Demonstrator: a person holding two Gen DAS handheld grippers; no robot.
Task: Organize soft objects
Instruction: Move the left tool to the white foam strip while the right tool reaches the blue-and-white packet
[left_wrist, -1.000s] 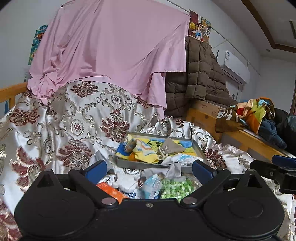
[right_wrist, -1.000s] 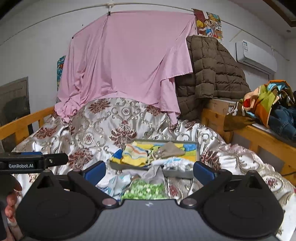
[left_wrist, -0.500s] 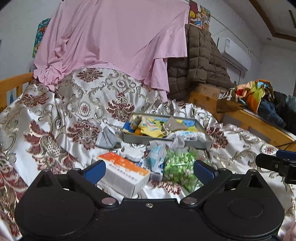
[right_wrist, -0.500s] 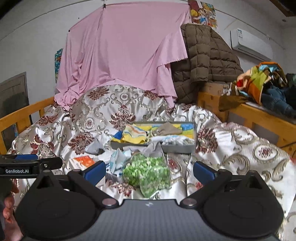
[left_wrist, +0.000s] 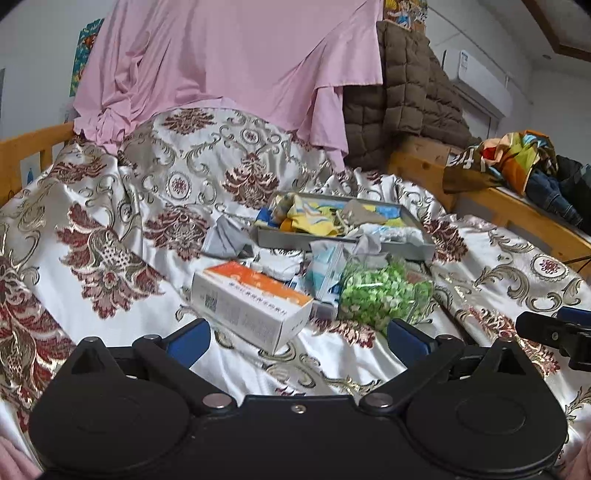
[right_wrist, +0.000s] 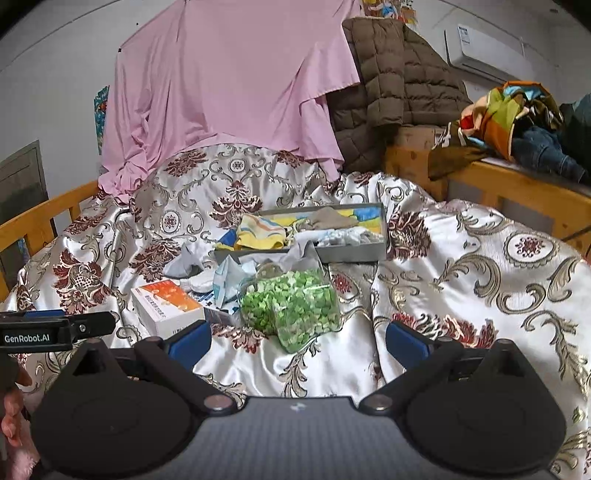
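A grey tray on the patterned bedspread holds yellow striped cloths and a grey-brown cloth. In front of it lie a clear bag of green pieces, a light blue packet, a white and orange box and a grey cloth. My left gripper is open and empty, just short of the box. My right gripper is open and empty, just short of the green bag.
A pink sheet and a brown quilted jacket hang behind the bed. A wooden rail runs on the left. A wooden ledge on the right carries piled clothes.
Both grippers tilted downward, so the box, green bag and tray now sit higher in view and show more fully. Both stayed open and empty.
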